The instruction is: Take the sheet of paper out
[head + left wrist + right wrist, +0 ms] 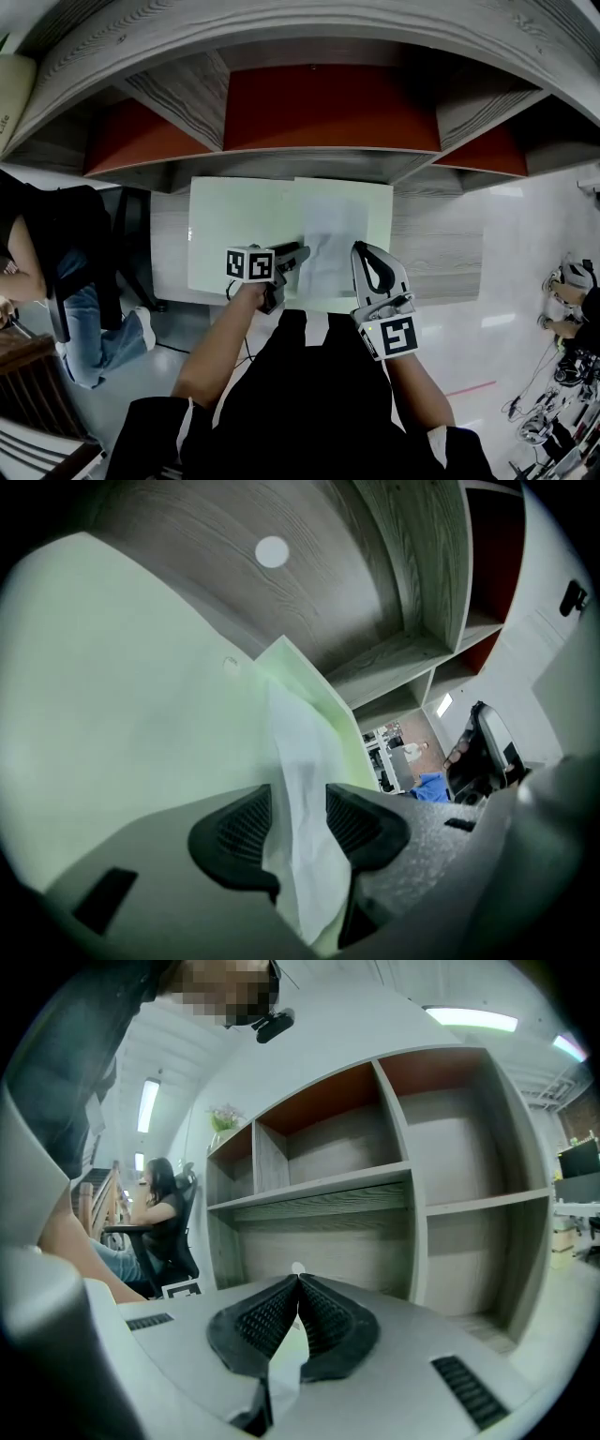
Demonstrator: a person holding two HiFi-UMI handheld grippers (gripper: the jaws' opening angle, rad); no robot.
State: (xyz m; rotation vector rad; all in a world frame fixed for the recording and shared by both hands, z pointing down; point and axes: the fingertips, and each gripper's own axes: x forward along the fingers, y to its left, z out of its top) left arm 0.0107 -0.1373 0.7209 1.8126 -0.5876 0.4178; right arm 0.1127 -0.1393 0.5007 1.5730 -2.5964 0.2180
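Holding the left hand-held gripper point(298, 819) wide open at the near edge of the green folder point(112, 686), with the sheet of paper point(292, 733) standing loose between the jaws and neither pad pressing on it. Keeping the right hand-held gripper point(298, 1283) closed, tips together, on a thin pale green strip, most likely the folder's near edge, just right of the left one.

Lying over the folder's right half in the head view, with its near end lifted up between the left jaws. Looks very light, thin and limp, creased and bowed where raised off the folder. Likely to crumple or tear if pinched hard or dragged sideways, and to slide out of the pads if gripped too softly. Best taken at that raised near edge, flat between the pads, then drawn straight back off the near side of the folder while pinning the folder with the right.

Under the folder, a pale wood-grain desk point(441, 253). Beyond the folder's far edge, a shelf unit point(328, 103) of grey wood with red-brown back panels. Left of the folder and off the desk, a seated person point(75, 272) in a dark chair; right of it, pale floor point(525, 272) with cables and gear.
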